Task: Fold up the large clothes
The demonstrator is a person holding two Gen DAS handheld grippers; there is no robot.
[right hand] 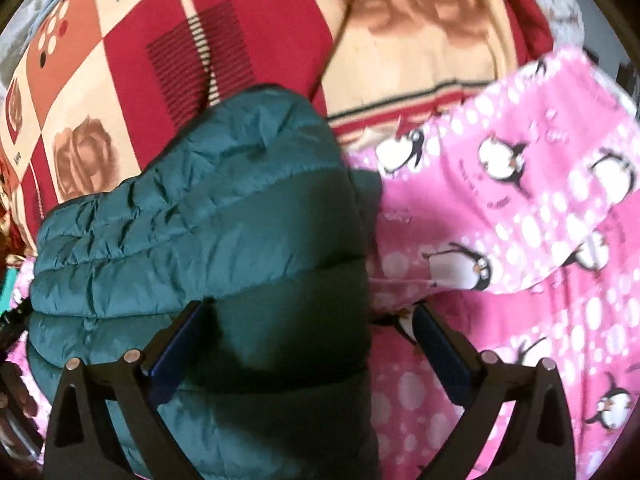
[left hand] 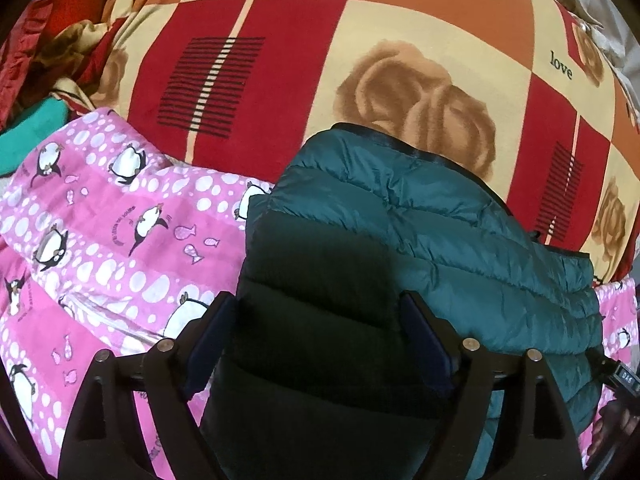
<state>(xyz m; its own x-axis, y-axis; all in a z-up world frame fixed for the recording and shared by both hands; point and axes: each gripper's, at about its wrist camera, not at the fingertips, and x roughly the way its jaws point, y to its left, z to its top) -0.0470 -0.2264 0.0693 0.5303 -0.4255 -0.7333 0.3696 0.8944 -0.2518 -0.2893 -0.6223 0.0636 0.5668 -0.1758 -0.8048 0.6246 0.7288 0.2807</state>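
A dark green quilted puffer jacket lies folded on a pink penguin-print cloth. My left gripper is open just above the jacket's left part, jaws wide apart, holding nothing. In the right wrist view the same jacket fills the lower left. My right gripper is open over the jacket's right edge, where it meets the pink cloth. Both grippers cast shadows on the jacket.
A red, cream and orange blanket with roses and "love" print covers the bed beyond. Crumpled red and cream clothes pile at the far left, with a teal item beside them.
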